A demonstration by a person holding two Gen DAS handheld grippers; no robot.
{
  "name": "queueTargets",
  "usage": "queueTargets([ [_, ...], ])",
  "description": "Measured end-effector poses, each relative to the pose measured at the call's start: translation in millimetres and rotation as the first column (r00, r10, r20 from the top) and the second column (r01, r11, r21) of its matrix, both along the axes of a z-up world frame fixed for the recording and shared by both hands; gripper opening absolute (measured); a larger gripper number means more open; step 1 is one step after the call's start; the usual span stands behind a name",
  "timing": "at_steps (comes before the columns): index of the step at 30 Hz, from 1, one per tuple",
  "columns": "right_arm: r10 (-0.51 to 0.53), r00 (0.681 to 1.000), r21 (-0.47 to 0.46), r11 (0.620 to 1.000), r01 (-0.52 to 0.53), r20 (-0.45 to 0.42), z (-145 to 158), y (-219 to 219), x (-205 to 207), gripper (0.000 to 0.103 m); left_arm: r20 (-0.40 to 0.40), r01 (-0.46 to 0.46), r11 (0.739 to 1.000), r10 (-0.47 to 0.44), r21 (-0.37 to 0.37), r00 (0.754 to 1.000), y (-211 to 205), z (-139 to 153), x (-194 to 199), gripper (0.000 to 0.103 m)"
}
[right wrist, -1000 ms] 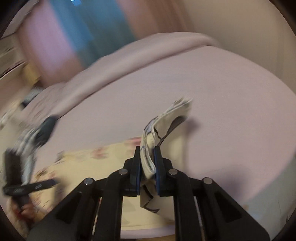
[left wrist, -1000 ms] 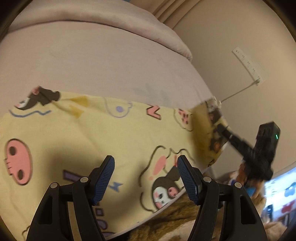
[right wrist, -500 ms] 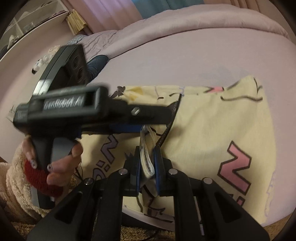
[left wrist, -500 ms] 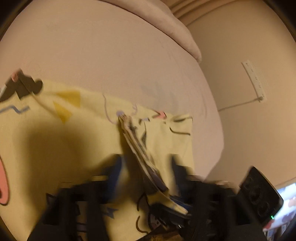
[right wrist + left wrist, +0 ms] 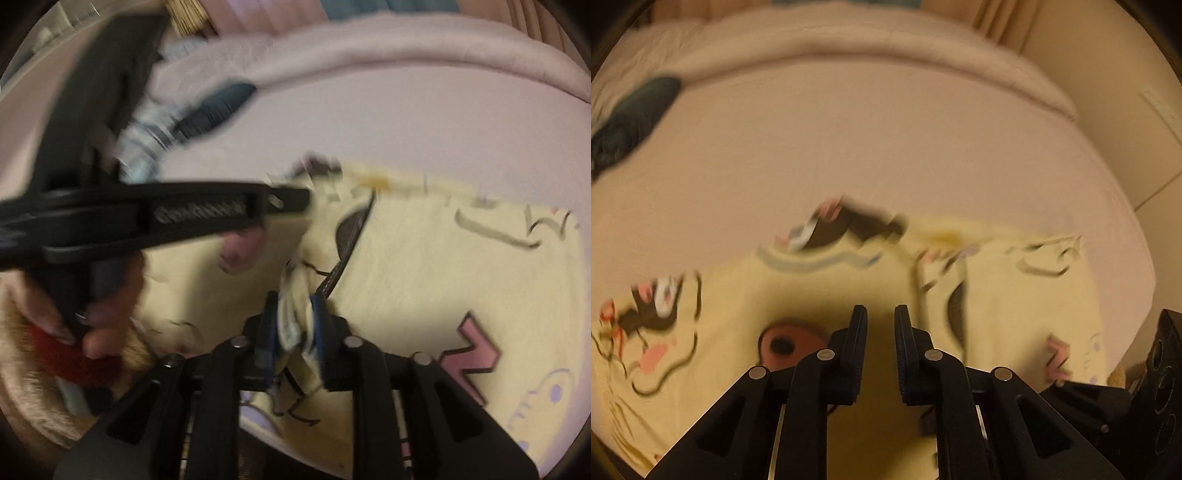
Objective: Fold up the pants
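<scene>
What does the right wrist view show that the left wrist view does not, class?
Only the right wrist view shows the right gripper pinching a bunched fold of the pants, and the person's hand holding the left gripper's handle. Only the left wrist view shows the left gripper head-on, its narrow gap holding nothing, and the wall. Both show the yellow cartoon-print pants lying on the bed and a dark garment farther back.

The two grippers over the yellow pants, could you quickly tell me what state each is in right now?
Left gripper: nearly closed, a narrow gap, nothing between its fingers.
Right gripper: closed on a bunched edge of the pants.
</scene>
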State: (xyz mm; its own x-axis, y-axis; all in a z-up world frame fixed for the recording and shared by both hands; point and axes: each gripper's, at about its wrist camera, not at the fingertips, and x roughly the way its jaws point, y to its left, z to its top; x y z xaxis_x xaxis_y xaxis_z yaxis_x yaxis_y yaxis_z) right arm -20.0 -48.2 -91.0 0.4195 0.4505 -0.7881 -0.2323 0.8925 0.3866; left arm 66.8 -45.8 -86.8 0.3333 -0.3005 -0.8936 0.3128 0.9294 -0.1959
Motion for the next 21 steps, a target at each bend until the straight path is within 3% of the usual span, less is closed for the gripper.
queueTargets([
  [2, -0.005, 1.000, 0.008, 1.000, 0.005, 0.015, 2.6, 2.3, -4.2, 0.034, -0.036, -0.008, 0.999, 0.007, -0.048, 0.999, 4.9, -1.4, -2.5, 0.011],
  [4, -0.001, 1.000, -0.011, 1.000, 0.001, 0.019, 12.4, -0.2, -7.6, 0.063, -0.018, 0.001, 0.997, -0.002, -0.072, 1.000, 6.5, 4.9, -9.9, 0.012],
  [5, -0.006, 1.000, -0.025, 1.000, 0.007, 0.029, 17.1, -1.4, -7.7, 0.068, -0.007, 0.002, 0.997, -0.003, -0.075, 1.000, 4.7, 8.0, -13.4, 0.012],
  [10, -0.044, 0.993, -0.146, 0.988, 0.059, 0.107, 44.3, -25.2, -18.1, 0.072, 0.035, 0.052, 0.980, -0.046, -0.191, 0.998, 5.7, 32.3, -26.9, 0.013],
  [15, -0.155, 0.983, -0.201, 0.964, 0.173, 0.103, 32.2, -66.4, -33.9, 0.073, -0.025, 0.116, 0.947, -0.129, -0.299, 0.991, -9.0, 17.5, -38.0, 0.013],
  [19, -0.229, 0.973, -0.259, 0.939, 0.225, 0.013, 10.9, -92.5, -39.6, 0.073, -0.139, 0.135, 0.964, -0.170, -0.230, 0.976, -42.3, -22.8, -50.2, 0.013],
  [21, -0.246, 0.969, -0.283, 0.931, 0.232, -0.015, 2.2, -95.1, -45.0, 0.073, -0.105, 0.109, 0.968, -0.135, -0.228, 0.985, -40.5, -26.0, -55.4, 0.013],
])
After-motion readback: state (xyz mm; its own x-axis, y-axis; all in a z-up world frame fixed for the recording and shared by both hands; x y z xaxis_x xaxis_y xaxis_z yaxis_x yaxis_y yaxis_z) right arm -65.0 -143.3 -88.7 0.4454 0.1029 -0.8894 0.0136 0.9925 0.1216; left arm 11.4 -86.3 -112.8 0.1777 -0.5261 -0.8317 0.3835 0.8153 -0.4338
